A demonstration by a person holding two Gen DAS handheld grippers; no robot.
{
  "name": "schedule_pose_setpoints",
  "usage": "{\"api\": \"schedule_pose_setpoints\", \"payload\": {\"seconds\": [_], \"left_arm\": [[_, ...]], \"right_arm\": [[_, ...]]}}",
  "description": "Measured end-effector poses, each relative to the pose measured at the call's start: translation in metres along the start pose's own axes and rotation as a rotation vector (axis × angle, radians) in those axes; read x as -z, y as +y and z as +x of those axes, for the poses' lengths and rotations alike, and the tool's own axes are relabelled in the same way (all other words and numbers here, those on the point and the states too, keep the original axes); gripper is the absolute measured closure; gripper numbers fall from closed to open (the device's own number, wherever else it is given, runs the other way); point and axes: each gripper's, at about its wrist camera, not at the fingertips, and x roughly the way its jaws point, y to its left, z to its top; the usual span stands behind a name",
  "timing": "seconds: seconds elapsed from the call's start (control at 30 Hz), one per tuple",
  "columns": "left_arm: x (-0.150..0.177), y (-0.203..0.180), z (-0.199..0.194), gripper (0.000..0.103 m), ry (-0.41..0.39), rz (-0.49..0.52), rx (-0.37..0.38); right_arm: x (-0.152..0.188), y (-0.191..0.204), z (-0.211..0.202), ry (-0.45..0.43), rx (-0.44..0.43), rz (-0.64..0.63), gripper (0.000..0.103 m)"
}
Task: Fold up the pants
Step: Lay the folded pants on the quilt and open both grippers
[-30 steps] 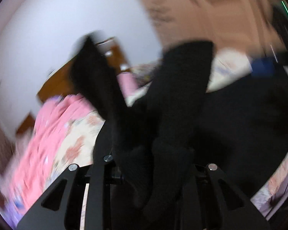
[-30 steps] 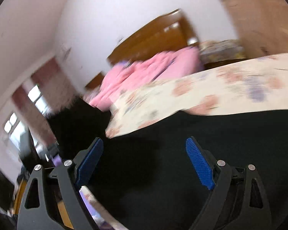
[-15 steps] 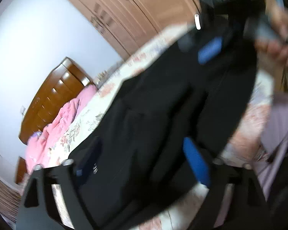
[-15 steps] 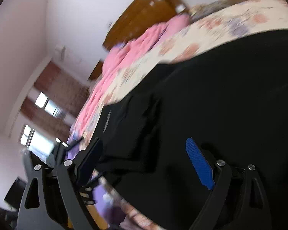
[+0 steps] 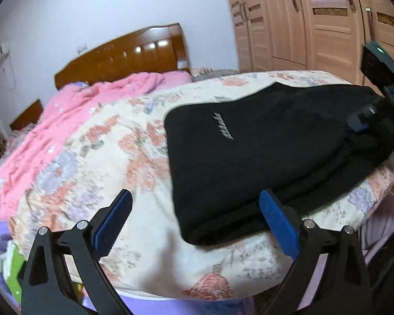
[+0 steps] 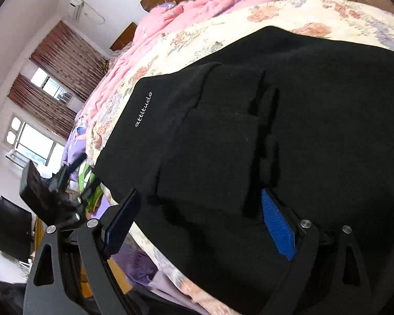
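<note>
Since the earlier frame the black pants point(image 5: 262, 162) have gone from hanging bunched in the left hand-held gripper point(image 5: 194, 218) to lying folded on the bed point(image 5: 97, 157); that gripper's jaws have just been opening and now stand wide apart, with only the near edge of the pants between them and neither pad pressing on the cloth.

Left wrist view, left to right: a pink quilt point(image 5: 65, 120) lies bunched toward the wooden headboard point(image 5: 123, 55); the floral bedspread covers the middle of the bed; the pants lie flat on it toward the right, their pale script logo point(image 5: 223, 128) facing up; at the far right edge the right hand-held gripper point(image 5: 359, 126) sits at the far end of the pants, before the wardrobe doors point(image 5: 315, 21).

Right wrist view, left to right: curtained windows point(image 6: 39, 120) and a wall air conditioner point(image 6: 84, 10); the left hand-held gripper point(image 6: 73, 197) beside the near corner of the bed; then the pants point(image 6: 302, 131), layered in folds, filling the frame. The right hand-held gripper point(image 6: 197, 220) has its jaws spread wide, a fold of the pants between them; whether its pads touch the cloth cannot be told.
</note>
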Motion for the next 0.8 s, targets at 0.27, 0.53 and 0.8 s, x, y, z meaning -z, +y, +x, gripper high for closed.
{"api": "schedule_pose_setpoints", "payload": {"seconds": [0.27,0.53,0.8], "left_arm": [[0.018,-0.018,0.002,0.006,0.021,0.022,-0.013],[0.02,-0.017,0.001,0.006,0.034,0.048,-0.022],[0.018,-0.01,-0.016,0.006,0.043,0.039,0.022]], "right_arm": [[-0.012,0.011,0.003,0.047,0.063,-0.038,0.024],[-0.006,0.007,-0.021,-0.047,0.108,-0.059,0.079],[0.014,-0.005,-0.028,-0.088,0.219,-0.082,0.063]]}}
